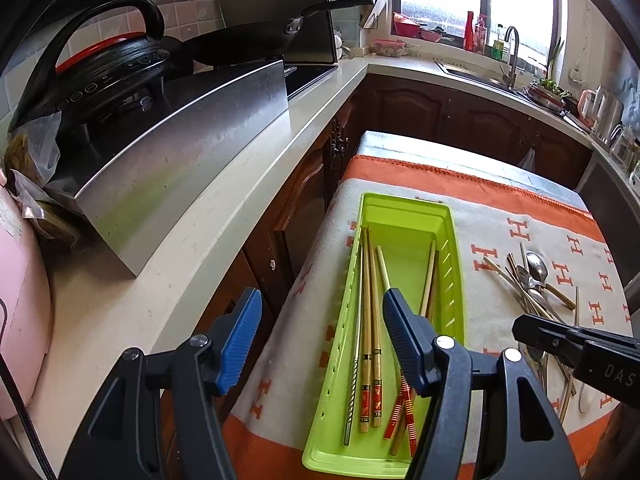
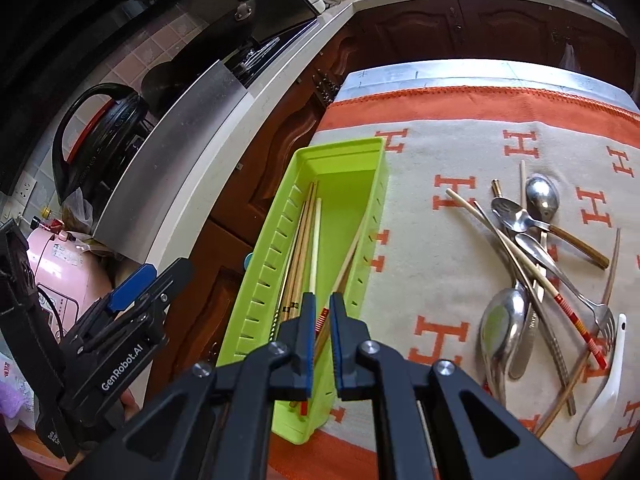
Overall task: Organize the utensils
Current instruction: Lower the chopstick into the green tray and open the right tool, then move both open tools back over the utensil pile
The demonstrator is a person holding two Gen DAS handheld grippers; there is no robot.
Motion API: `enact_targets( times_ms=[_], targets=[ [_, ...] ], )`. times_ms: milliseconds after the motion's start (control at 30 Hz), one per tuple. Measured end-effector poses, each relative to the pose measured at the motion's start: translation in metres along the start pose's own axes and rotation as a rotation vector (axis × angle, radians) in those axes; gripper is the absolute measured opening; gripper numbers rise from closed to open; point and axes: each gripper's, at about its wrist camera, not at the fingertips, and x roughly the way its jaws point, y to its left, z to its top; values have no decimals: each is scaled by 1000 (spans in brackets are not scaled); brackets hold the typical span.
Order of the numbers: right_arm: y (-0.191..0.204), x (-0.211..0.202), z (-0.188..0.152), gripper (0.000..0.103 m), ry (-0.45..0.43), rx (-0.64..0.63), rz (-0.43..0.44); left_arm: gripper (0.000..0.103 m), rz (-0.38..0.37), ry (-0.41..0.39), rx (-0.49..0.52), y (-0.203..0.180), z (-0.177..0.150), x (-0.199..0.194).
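Observation:
A lime-green slotted tray (image 1: 404,210) (image 2: 340,148) lies lengthwise on the orange-and-cream cloth and holds several chopsticks (image 1: 370,344) (image 2: 304,236). My left gripper (image 1: 322,320) (image 2: 156,280) hovers open above the tray's near left side, and nothing sits between its blue pads (image 1: 240,336). Right of the tray lies a loose heap of utensils (image 2: 532,248) (image 1: 532,280): metal spoons, a fork, chopsticks and a white ceramic spoon (image 2: 604,392). My right gripper (image 2: 323,316) (image 1: 520,328) is shut above the tray's near end. I see nothing gripped; the tray's chopsticks show through the slit.
A pale counter (image 1: 224,200) runs along the left, with a steel panel (image 1: 172,168), a black cooker (image 1: 116,64) and a pink appliance (image 1: 20,312). Dark wooden cabinets (image 2: 280,132) stand between counter and table. A sink (image 1: 480,72) is at the far back.

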Motion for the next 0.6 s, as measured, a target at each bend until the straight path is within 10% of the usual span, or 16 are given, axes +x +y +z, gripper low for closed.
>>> enact_targets(
  times_ms=[600],
  targets=[
    [-95,-87,-15,7,-142,42,-141,68,-152,37,160,-101,-12,-16]
  ],
)
